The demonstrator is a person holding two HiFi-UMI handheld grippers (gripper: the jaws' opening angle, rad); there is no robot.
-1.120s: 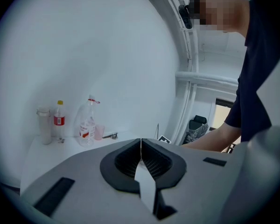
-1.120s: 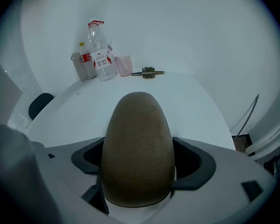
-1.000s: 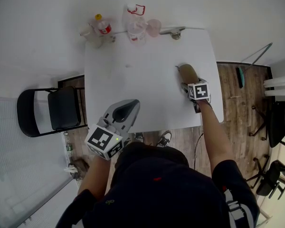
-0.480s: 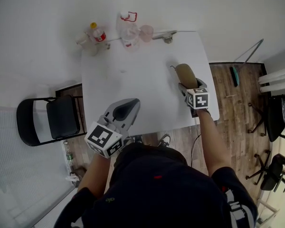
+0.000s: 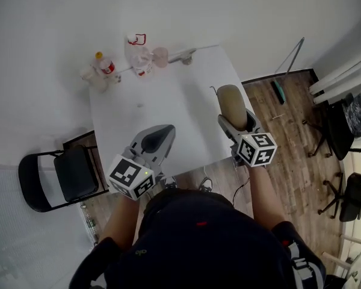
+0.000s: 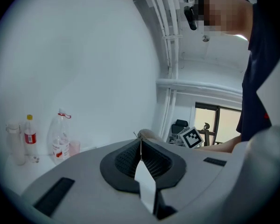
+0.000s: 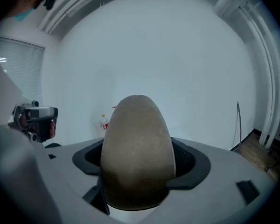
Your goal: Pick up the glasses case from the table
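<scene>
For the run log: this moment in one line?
right gripper: shut on glasses case | left gripper: shut, empty | table: bottles at far edge

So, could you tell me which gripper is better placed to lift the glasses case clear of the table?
Right. The right gripper has its jaws shut on the glasses case; the left gripper is shut, empty, and well apart from it.
</scene>
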